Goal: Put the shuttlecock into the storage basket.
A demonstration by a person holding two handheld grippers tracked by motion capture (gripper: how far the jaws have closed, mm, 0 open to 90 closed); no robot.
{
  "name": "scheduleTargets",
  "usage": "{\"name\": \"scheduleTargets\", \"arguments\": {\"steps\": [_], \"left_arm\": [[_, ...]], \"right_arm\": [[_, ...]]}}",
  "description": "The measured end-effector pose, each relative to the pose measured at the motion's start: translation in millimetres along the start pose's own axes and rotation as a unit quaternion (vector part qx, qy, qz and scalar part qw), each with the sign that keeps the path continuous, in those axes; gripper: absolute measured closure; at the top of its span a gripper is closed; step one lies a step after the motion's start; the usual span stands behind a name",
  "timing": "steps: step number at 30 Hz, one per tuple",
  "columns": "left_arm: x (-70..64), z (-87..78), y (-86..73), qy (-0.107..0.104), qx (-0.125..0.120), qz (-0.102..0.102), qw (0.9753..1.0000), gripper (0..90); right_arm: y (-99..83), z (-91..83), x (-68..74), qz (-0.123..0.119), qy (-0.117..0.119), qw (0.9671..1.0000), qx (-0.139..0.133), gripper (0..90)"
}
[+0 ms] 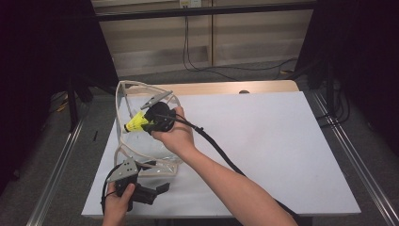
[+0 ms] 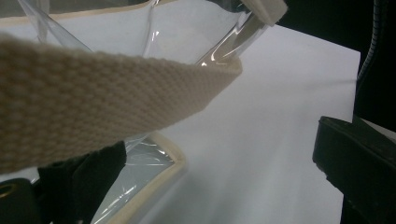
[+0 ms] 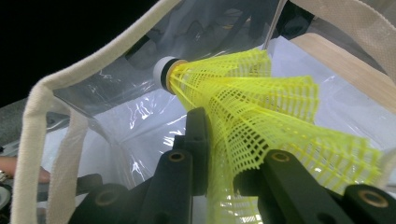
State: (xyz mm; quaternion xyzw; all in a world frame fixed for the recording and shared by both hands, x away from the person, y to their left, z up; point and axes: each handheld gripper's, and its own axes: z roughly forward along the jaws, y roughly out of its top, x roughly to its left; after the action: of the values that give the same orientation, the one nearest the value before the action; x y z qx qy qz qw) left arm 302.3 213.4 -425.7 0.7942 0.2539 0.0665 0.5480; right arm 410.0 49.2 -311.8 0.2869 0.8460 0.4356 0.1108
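The shuttlecock (image 3: 243,107) sits clenched in the right gripper (image 3: 224,154) over the bag (image 1: 124,141), whose strap (image 2: 93,98) crosses the released left gripper (image 1: 157,188).

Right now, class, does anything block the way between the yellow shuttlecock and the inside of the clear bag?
Nothing visible does. The right gripper holds the shuttlecock over the bag, cork end pointing into the open mouth. The handles arch to the sides, and the left gripper waits by the near edge.
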Motion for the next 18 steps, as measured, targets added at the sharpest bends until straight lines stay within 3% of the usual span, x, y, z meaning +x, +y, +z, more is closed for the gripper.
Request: {"name": "scheduleTargets", "arguments": {"steps": [18], "left_arm": [[-0.2,0.1,0.5,-0.001,-0.001,0.000,1.0000,2.7]], "right_arm": [[3.0,13.0,6.8,0.003,0.003,1.0000,0.006,79.2]]}}
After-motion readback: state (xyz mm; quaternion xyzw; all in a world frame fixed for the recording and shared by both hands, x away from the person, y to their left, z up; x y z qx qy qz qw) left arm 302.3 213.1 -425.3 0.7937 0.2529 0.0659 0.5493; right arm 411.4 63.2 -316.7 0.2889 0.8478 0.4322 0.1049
